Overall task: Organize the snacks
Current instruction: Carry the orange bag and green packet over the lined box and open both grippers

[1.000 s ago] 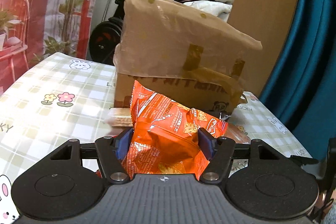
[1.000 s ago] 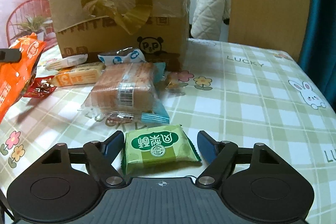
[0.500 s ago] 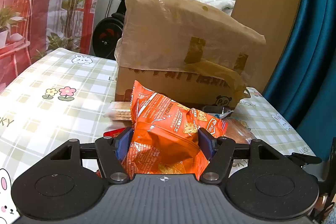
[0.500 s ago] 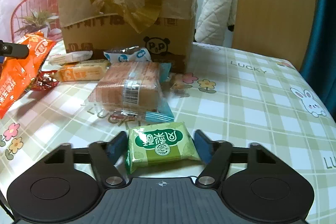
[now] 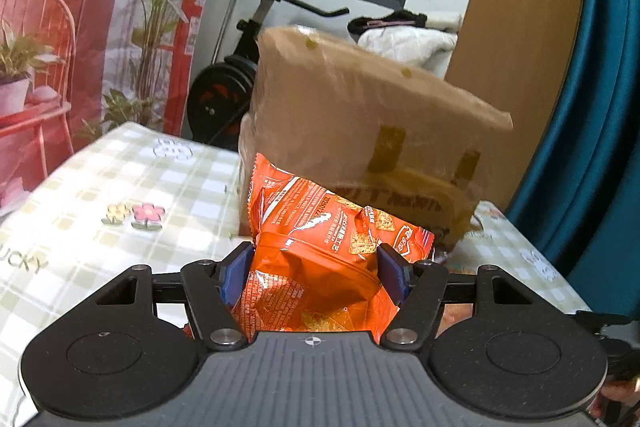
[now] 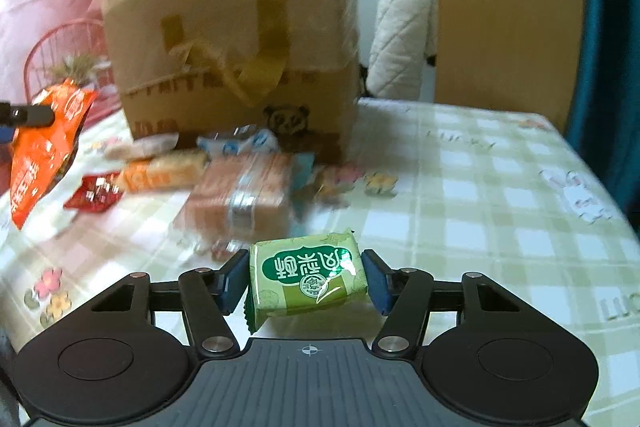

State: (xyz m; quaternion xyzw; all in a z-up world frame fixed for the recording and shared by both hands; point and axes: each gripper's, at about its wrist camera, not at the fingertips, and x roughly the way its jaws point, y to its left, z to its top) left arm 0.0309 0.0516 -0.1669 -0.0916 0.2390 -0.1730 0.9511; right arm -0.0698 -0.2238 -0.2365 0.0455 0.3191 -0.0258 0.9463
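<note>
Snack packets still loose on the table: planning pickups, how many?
5, all before the brown cardboard box: white, blue-white, orange, red, clear-wrapped cake. Others may hide.

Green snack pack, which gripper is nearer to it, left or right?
Right. The right gripper is closing around the green snack pack; the left gripper is off to the side, gripping the orange chip bag.
</note>
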